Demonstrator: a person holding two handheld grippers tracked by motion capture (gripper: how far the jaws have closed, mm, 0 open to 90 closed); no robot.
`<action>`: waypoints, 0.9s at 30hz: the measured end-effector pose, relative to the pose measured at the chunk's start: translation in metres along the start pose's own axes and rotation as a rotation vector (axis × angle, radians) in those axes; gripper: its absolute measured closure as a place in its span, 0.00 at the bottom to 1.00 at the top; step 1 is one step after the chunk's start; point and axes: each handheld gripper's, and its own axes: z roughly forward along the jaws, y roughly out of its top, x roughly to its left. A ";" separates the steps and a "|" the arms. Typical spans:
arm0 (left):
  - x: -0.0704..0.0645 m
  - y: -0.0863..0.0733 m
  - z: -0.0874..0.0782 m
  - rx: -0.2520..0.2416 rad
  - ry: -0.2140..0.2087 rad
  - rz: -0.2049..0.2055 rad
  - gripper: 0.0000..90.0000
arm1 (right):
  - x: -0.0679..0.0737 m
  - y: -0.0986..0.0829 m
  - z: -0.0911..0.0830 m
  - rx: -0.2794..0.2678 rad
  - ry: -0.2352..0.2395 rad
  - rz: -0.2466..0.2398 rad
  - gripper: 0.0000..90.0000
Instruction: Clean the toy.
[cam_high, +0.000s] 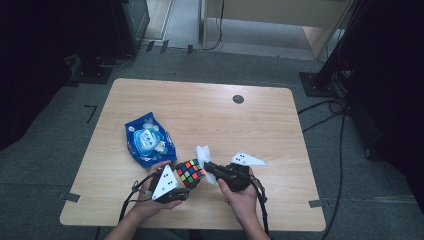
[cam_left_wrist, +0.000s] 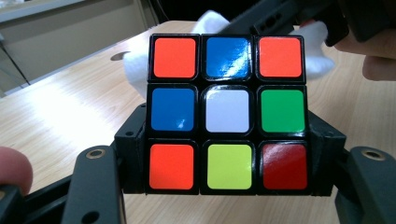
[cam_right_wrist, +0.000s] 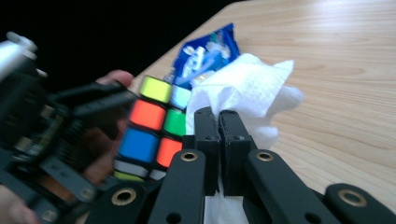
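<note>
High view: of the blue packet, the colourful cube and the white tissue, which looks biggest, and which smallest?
1. blue packet, clearly largest.
2. cube, held in the left gripper.
3. white tissue, pinched by the right gripper; partly hidden, so cube versus tissue is unsure.

We see a puzzle cube with a black frame and orange, blue, green, white, yellow and red squares, a white tissue, a blue and white packet, and a pale wooden table.
</note>
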 end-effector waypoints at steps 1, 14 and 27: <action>-0.001 0.000 0.001 0.007 0.000 0.001 0.38 | 0.002 0.000 0.000 -0.009 0.018 -0.001 0.99; 0.020 0.002 -0.014 -0.066 0.025 -0.090 0.38 | -0.007 -0.002 0.000 0.067 -0.069 -0.059 0.98; 0.019 -0.001 -0.007 -0.025 0.036 -0.081 0.38 | -0.057 -0.007 -0.019 0.073 -0.394 -0.025 0.91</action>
